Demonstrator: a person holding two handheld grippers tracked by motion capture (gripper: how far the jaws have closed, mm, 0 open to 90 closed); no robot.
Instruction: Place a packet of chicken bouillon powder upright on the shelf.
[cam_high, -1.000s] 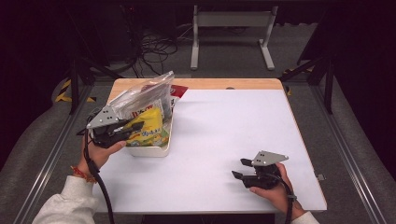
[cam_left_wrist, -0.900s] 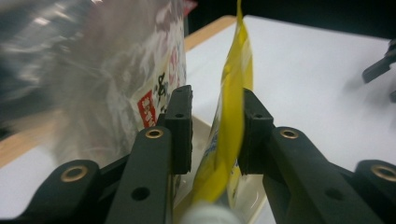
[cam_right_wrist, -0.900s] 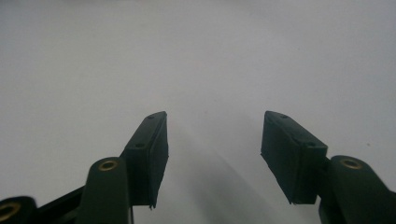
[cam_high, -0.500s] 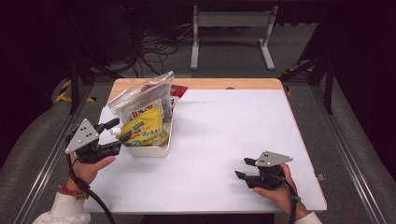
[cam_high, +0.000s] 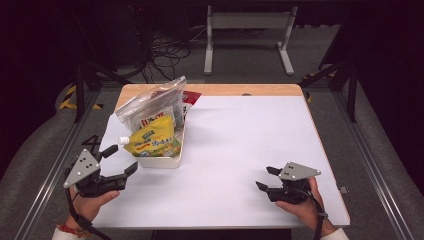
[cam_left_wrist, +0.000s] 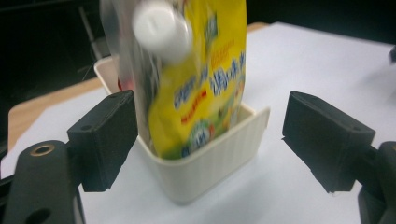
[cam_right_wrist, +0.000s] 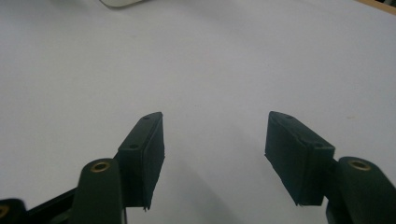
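I'm holding my left gripper (cam_high: 118, 161), fingers just been spreading and empty, off the near-left-corner bin (cam_high: 161, 161) propping the yellow pouch (cam_high: 152, 141), while right gripper (cam_high: 266, 178) is idling released.

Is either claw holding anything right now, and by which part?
Nothing is held. The left claw has just opened, clear of the yellow pouch; the right claw is open.

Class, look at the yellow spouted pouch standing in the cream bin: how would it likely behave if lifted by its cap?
The yellow pouch looks soft-sided, so it would probably sag and swing below its white cap. It leans on the bin wall, so it may flop over once freed. Its glossy film could slip between pads.
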